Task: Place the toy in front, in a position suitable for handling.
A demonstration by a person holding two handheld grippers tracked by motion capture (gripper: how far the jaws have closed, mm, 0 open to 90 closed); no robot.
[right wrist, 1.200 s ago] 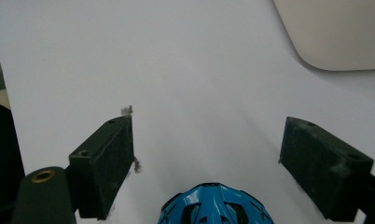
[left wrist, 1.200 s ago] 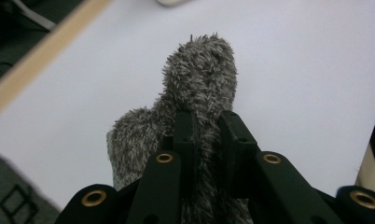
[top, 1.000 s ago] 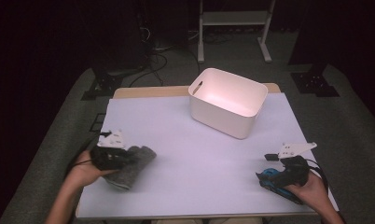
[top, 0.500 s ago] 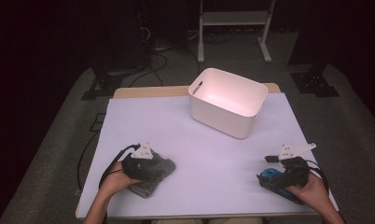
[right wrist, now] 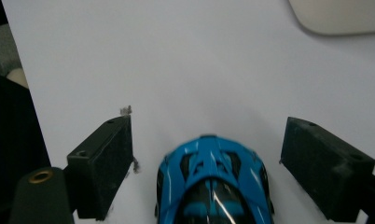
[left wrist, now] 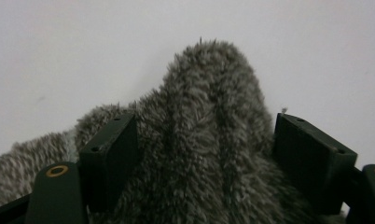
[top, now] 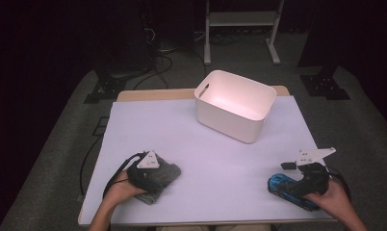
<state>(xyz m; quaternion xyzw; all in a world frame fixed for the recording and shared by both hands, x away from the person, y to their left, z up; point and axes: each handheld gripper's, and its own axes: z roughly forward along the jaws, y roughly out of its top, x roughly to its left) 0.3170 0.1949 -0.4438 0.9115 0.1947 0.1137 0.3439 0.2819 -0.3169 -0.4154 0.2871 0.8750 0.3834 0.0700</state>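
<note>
A grey fuzzy cloth [top: 159,177] lies bunched at the table's [top: 215,159] near left, directly between the jaws of your left gripper [left wrist: 206,144], which press its sides. At near right, a blue toy car [right wrist: 213,186] sits between your right gripper's [right wrist: 206,163] spread jaws, untouched, its length running along them. The white bin [top: 235,105] stands well ahead, nearer your right hand [top: 338,204]

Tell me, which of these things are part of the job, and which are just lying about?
In use:
- fluffy grey fabric item, between the left tongs
- shiny blue toy car, between the open right tongs
- probably the white plastic bin

Lying about:
- white metal stand
- floor cables
</note>
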